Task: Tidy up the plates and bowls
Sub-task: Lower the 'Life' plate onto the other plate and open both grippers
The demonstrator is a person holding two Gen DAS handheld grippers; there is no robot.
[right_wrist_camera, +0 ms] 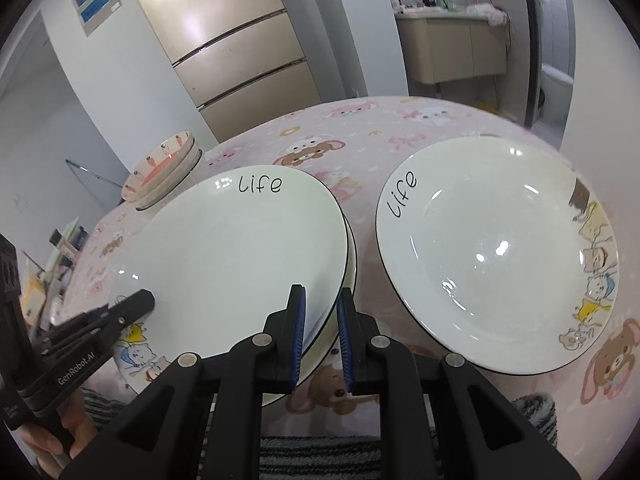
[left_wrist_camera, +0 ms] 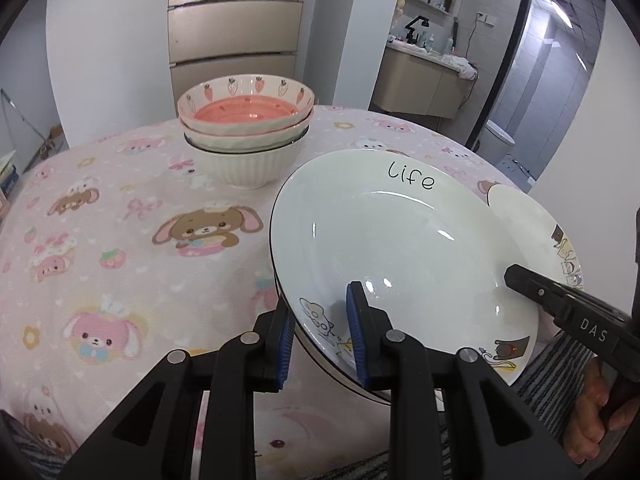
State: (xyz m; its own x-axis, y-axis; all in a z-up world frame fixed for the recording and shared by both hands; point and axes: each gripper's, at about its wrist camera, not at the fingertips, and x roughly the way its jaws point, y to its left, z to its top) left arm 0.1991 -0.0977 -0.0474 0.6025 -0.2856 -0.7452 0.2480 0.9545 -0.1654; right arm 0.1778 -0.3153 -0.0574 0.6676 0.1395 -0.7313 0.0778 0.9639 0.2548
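A white "life" plate [left_wrist_camera: 400, 240] with cartoon animals lies on a second plate below it [right_wrist_camera: 348, 276]. It also shows in the right wrist view [right_wrist_camera: 240, 248]. My left gripper [left_wrist_camera: 320, 332] straddles the plate's near rim, one pad [left_wrist_camera: 356, 328] above it and one below, with a gap showing. My right gripper [right_wrist_camera: 320, 320] straddles the opposite rim of the stack, jaws apart. Another "life" plate [right_wrist_camera: 500, 256] lies alone to the right. A stack of three bowls [left_wrist_camera: 246, 136], strawberry-patterned on top, stands at the back.
The round table [left_wrist_camera: 100, 220] has a pink cartoon tablecloth. A beige fridge [left_wrist_camera: 236, 24] stands behind it. A bathroom vanity [left_wrist_camera: 420, 80] is at the back right. Boxes and clutter [right_wrist_camera: 48, 276] sit on the floor to the left.
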